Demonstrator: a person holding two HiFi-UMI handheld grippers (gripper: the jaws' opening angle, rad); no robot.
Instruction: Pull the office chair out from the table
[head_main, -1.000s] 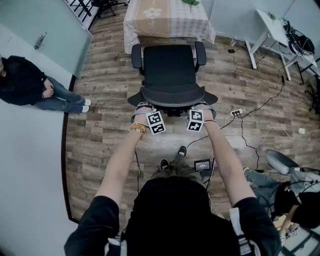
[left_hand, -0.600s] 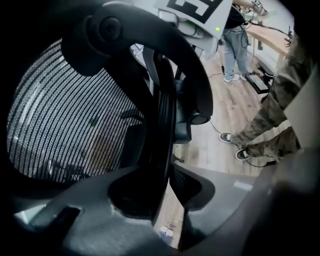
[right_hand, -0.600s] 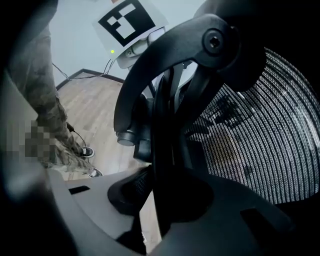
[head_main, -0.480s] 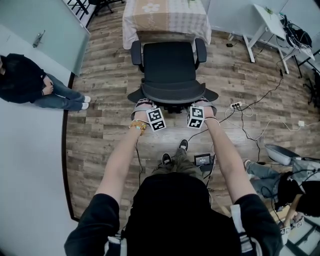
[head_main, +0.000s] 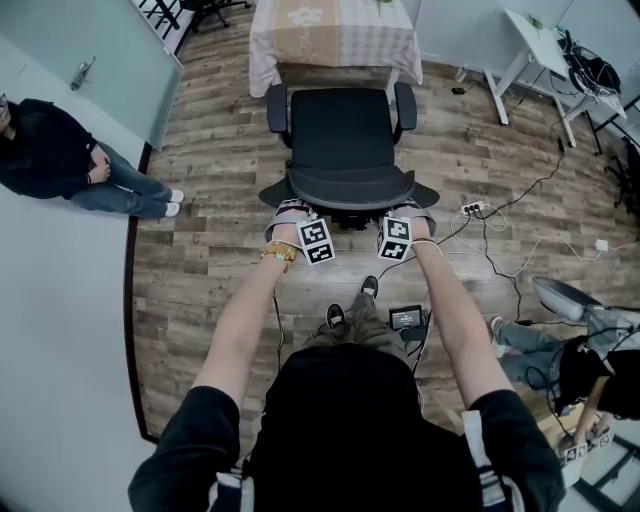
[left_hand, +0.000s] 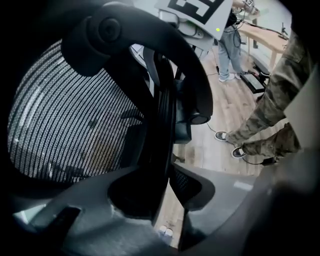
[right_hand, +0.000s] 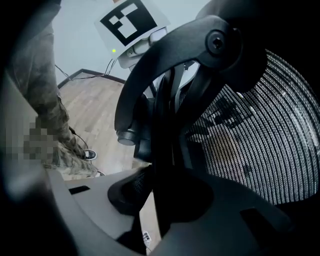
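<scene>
head view: we stand behind the office chair (head_main: 343, 140), which sits on the wooden floor (head_main: 210, 270) with its seat facing the table (head_main: 335, 35). the seat shows whole, and its front edge lies close to the hem of the table's checked cloth. both our arms reach forward to the top rim of the backrest. the left gripper (head_main: 293, 208) sits at the rim's left end and the right gripper (head_main: 410, 207) at its right end, with their marker cubes tilted up towards us. a seated person (head_main: 60, 160) in a dark top is well off to the left, by the wall. a power strip (head_main: 472, 208) with trailing cables lies on the floor to the right.

left gripper view: the left gripper (left_hand: 160, 200) has its jaws clenched on the black frame edge of the backrest, and the grey mesh (left_hand: 65, 125) fills the left side. camouflage trousers (left_hand: 270, 110) and shoes show on the right.

right gripper view: the right gripper (right_hand: 160, 200) likewise grasps the frame edge, with the mesh (right_hand: 260, 140) on the right. the other gripper's marker cube (right_hand: 131, 22) shows above.
</scene>
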